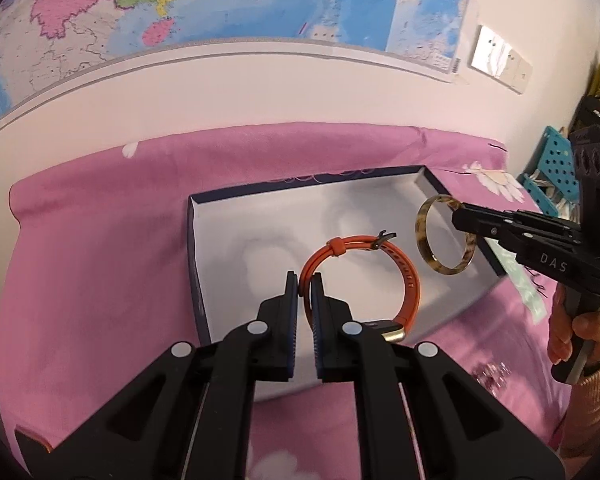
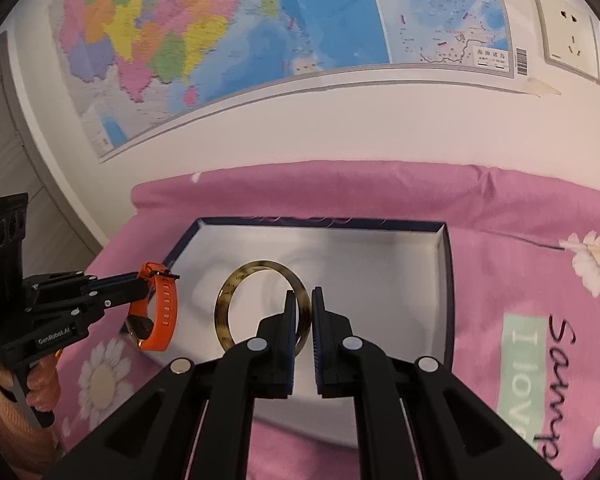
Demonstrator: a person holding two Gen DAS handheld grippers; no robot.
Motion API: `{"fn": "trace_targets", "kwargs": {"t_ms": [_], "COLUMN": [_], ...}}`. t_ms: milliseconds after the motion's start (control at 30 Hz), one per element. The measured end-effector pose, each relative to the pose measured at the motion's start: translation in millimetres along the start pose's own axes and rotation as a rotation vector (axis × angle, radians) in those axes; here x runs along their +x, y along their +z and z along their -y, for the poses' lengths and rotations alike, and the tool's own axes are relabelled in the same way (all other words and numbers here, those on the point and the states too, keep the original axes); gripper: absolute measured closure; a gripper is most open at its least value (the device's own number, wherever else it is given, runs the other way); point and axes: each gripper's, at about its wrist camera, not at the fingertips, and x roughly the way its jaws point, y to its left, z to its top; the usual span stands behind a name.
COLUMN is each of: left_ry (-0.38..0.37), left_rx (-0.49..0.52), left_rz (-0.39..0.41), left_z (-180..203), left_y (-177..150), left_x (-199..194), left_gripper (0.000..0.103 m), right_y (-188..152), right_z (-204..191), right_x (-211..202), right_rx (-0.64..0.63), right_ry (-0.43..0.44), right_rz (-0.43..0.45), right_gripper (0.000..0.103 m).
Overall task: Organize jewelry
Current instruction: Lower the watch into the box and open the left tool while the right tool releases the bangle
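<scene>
The left gripper [image 1: 305,286] is clamped on the strap of an orange watch [image 1: 410,280], which hangs in the air above the open, white-lined box [image 1: 198,256] on the pink flowered cloth [image 1: 100,240]; seen from the right wrist, that gripper's side reads "GenRobot.AI". The right gripper [image 2: 311,300] is closed on the rim of a brown mottled bangle [image 2: 230,292], also held over the box, and from the left wrist its body shows the letters "DAS". The cloth bears a green patch reading "I love" beside dark script, and a coloured map [image 2: 220,32] hangs on the wall behind, its small print too fine to read.
</scene>
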Motion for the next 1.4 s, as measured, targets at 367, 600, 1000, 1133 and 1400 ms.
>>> {"fn": "trace_targets", "kwargs": {"t_ms": [367, 600, 1000, 1133, 1400], "left_ry": [0.026, 0.045, 0.036, 0.042, 0.055], "left_rx": [-0.04, -0.057, -0.082, -0.086, -0.116], "left_rz": [-0.056, -0.097, -0.147, -0.154, -0.155], "left_z": [-13.9, -18.8, -25.6, -26.9, -25.9], "left_y": [29.9, 39.9, 52.1, 52.5, 55.7], "left_x": [52.9, 80.6, 105.1, 103.7, 108.3], "left_gripper": [0.096, 0.096, 0.096, 0.095, 0.095], "right_y": [25.8, 36.6, 36.8, 37.5, 40.3], "right_z": [20.1, 27.6, 31.1, 33.3, 29.4], "right_x": [48.9, 77.0, 96.2, 101.8, 102.7], "right_rx": [0.042, 0.066, 0.092, 0.111, 0.108], "right_ry": [-0.067, -0.094, -0.128, -0.136, -0.164], "right_rz": [-0.057, -0.107, -0.143, -0.152, -0.142], "right_gripper": [0.097, 0.097, 0.097, 0.097, 0.095]}}
